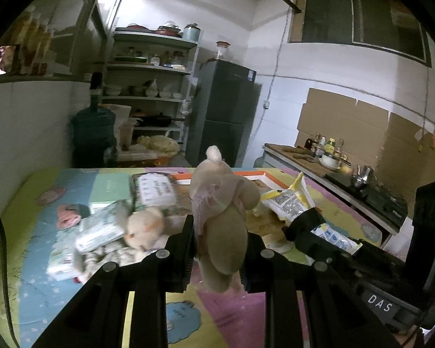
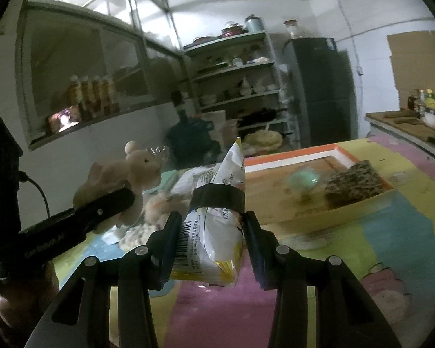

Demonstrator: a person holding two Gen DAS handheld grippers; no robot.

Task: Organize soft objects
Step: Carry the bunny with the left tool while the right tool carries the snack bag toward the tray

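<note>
Beige plush toy (image 1: 220,226) clamped in left gripper (image 1: 217,249) — right gripper (image 2: 211,232) grips snack bag (image 2: 214,232).

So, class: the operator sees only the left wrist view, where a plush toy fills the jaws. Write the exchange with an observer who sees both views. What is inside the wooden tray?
Observer: A speckled sponge lies in the tray.
Operator: Anything else in there?
Observer: A blurred green ball beside the sponge.
Operator: What does the right gripper hold?
Observer: A white and yellow snack bag, barcode facing the camera.
</note>
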